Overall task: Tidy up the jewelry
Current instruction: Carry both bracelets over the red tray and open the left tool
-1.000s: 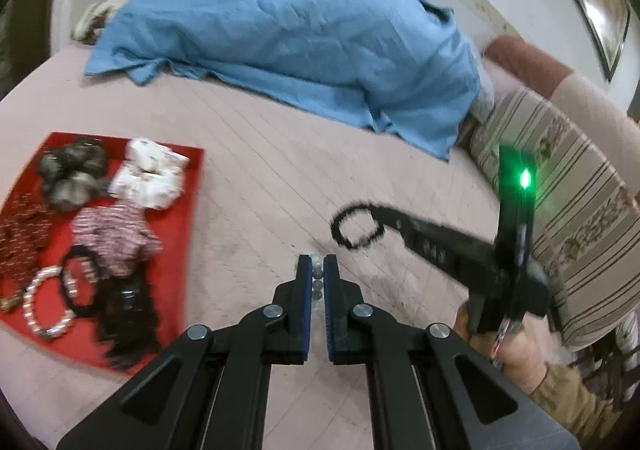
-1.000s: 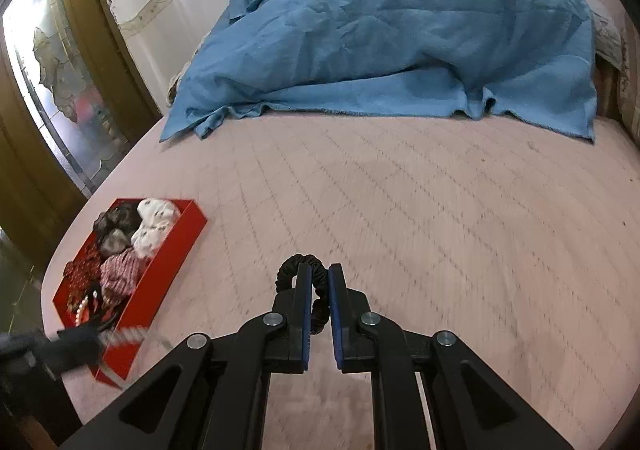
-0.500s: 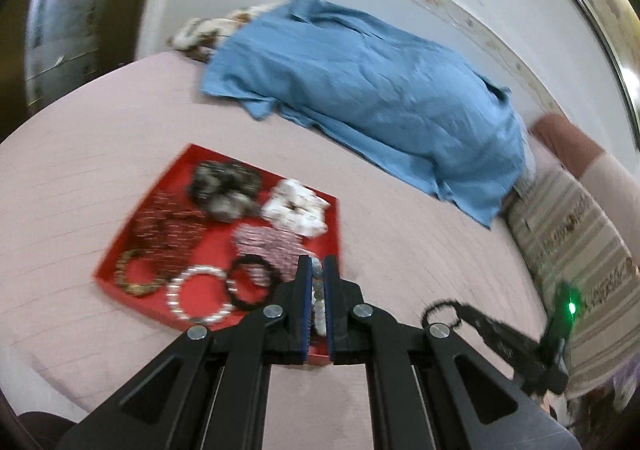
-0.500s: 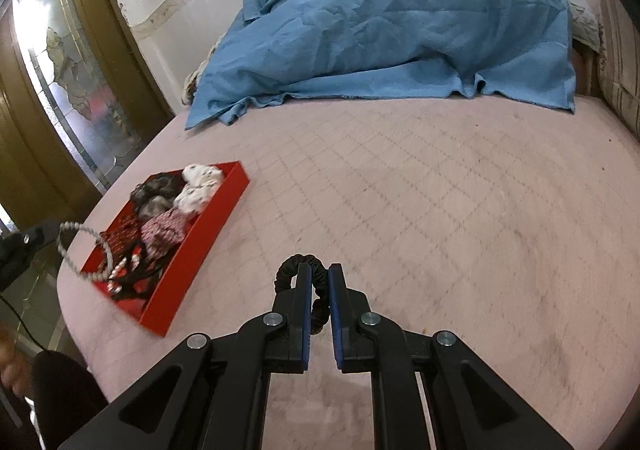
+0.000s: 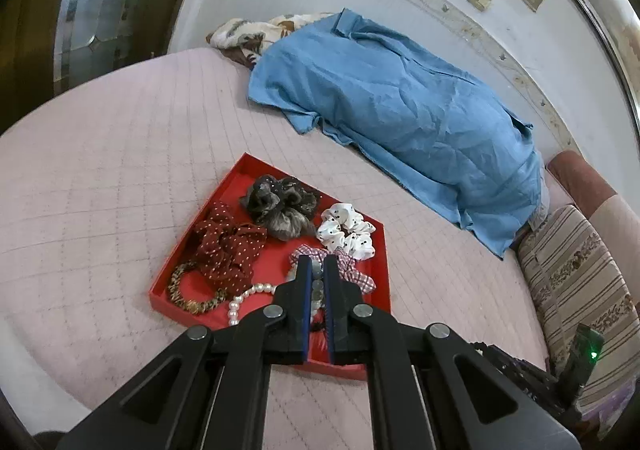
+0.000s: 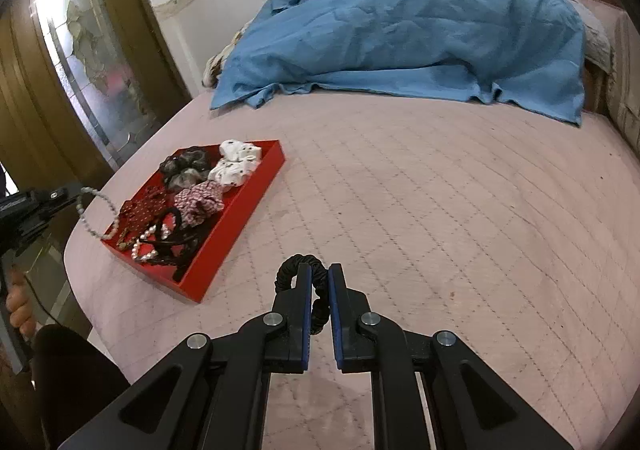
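Observation:
A red tray [image 5: 234,186] lies on the pink bed and holds several scrunchies, a white pearl bracelet [image 5: 244,296] and black hair ties. It also shows in the right wrist view [image 6: 236,216]. My left gripper [image 5: 317,270] is shut on a grey bead bracelet [image 5: 317,288] and holds it above the tray's near side; the bracelet hangs as a loop in the right wrist view [image 6: 94,212]. My right gripper [image 6: 319,274] is shut on a black braided hair tie [image 6: 298,264], held above the bed to the right of the tray.
A blue sheet [image 5: 400,106] covers a heap at the back of the bed. Striped cushions [image 5: 580,282] lie at the right. A glass-panelled door [image 6: 92,62] stands beyond the bed's left edge. The pink quilt [image 6: 440,210] stretches to the right of the tray.
My left gripper has swung left with the bead bracelet and now hangs over the tray. My right gripper has kept the black hair tie and turned slightly towards the tray.

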The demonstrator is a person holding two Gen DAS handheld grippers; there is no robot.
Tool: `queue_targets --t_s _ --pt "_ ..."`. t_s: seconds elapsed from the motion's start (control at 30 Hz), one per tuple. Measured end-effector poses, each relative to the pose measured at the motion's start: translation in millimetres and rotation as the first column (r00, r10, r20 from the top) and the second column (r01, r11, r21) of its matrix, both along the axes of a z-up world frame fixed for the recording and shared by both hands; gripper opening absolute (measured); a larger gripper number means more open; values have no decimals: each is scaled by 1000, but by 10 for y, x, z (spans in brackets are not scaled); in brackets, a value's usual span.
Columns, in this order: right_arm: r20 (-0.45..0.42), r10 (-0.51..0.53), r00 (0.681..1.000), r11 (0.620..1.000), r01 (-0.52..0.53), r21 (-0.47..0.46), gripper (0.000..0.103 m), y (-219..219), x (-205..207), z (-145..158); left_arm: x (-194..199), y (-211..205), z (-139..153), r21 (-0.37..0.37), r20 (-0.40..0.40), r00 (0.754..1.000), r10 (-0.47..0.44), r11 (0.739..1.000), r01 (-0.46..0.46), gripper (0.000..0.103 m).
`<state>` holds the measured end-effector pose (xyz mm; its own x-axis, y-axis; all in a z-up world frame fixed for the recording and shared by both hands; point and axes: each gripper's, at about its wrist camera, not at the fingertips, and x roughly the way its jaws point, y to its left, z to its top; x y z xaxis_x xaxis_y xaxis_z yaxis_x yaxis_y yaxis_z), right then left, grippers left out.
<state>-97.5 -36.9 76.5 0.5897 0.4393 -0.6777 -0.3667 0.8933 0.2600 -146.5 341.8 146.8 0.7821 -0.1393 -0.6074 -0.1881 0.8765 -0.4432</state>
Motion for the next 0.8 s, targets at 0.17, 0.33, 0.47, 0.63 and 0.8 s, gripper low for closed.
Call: queue_targets --t_s 0.17,0.33,0.47,0.63,0.8 --pt "-5 31 1000 999 -31 -13 9 216 68 109 308 87 -141 -39 -26 999 -26 999 25 5" --pt "15 79 997 996 -79 -43 9 535 206 283 585 95 -245 -41 -37 998 -52 998 51 5" --pt "19 120 993 991 -119 -65 9 853 354 400 750 161 -375 -43 -59 997 -53 998 50 5" --pt "16 174 985 977 -171 -124 9 1338 568 497 870 377 -606 -102 -96 995 -39 994 29 5" --pt "-10 218 976 958 -216 -186 9 1817 803 516 968 493 -764 -174 -122 991 -52 984 31 5"
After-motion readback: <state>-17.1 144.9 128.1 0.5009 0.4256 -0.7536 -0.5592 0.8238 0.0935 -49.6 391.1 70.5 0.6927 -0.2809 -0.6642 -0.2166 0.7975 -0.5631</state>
